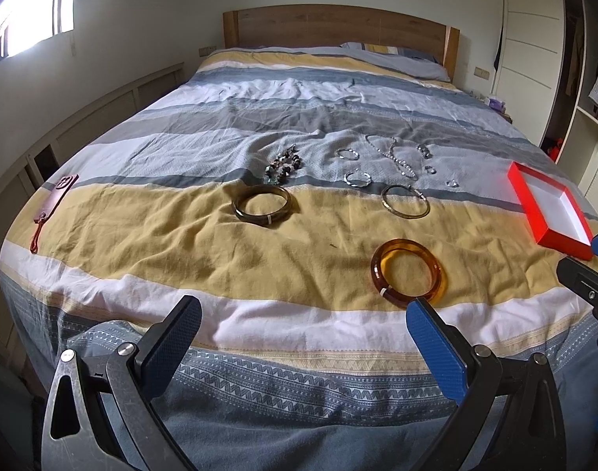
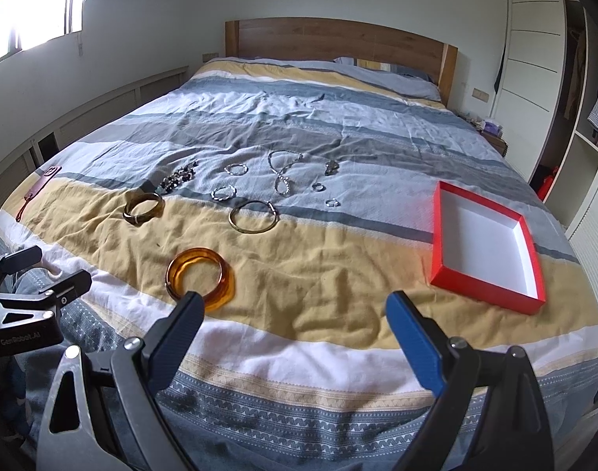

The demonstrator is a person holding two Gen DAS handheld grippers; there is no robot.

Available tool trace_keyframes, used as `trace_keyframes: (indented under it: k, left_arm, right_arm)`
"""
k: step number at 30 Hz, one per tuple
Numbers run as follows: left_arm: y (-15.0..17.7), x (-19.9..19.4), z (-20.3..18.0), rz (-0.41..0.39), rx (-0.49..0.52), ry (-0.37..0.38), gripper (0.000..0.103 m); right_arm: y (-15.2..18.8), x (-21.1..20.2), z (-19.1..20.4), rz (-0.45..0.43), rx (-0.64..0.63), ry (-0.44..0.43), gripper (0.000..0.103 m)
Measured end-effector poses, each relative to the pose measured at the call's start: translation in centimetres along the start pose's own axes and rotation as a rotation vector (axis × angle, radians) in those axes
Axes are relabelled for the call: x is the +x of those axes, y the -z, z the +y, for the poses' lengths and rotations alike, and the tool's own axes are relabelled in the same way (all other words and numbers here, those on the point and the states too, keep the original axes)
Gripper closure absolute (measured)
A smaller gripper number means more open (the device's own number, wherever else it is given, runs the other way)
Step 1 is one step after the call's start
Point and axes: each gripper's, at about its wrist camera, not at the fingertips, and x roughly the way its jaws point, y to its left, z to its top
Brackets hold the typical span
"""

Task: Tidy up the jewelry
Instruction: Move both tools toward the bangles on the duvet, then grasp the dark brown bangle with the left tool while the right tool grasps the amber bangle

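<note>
Both grippers, left (image 1: 302, 325) and right (image 2: 295, 318), are held spread wide and empty at the bed's foot. Jewelry is laid out ahead, an amber bangle (image 2: 200, 278) nearest, for sorting into the box (image 2: 491, 271) lying forward-right.

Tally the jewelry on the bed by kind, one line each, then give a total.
Large bangles: 3 (amber bangle, dark brown bangle, thin gold hoop)
Small silver bracelets: 2
Dark beaded strand: 1
Silver chain necklace: 1
Small silver pieces, too small to identify: 3
Total: 10, none yet in the red box.
</note>
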Motion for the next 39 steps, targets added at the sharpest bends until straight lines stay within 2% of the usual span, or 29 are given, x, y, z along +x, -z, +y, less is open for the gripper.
trace_keyframes:
  k: [7, 18, 25, 32, 34, 37, 39]
  left_arm:
    - [0.4, 1.4, 0.2, 0.042, 0.002, -0.007, 0.001]
    - [0.6, 2.8, 0.5, 0.043, 0.007, -0.029, 0.001]
    - [0.6, 4.2, 1.2, 0.103, -0.017, -0.014, 0.002]
    - [0.3, 5.2, 2.1, 0.118, -0.035, -0.032, 0.002]
    - [0.1, 5.5, 2.6, 0.123, -0.044, -0.033, 0.004]
    - [-0.5, 6.2, 3.1, 0.134, -0.053, -0.024, 0.012]
    - [-1.1, 6.8, 3.6, 0.143, -0.062, -0.010, 0.016]
  right_arm:
    - [0.0, 1.1, 0.2, 0.021, -0.002, -0.017, 0.010]
    - [-0.1, 3.0, 0.7, 0.056, 0.002, -0.065, 0.010]
    - [-0.2, 4.1, 1.2, 0.081, -0.003, -0.103, 0.010]
    - [-0.7, 5.4, 1.7, 0.098, -0.008, -0.143, 0.010]
    - [-0.8, 6.0, 1.9, 0.107, -0.009, -0.158, 0.011]
    - [-1.0, 6.9, 2.1, 0.119, -0.002, -0.188, 0.013]
    - [-1.2, 7.7, 2.3, 0.131, 0.002, -0.212, 0.018]
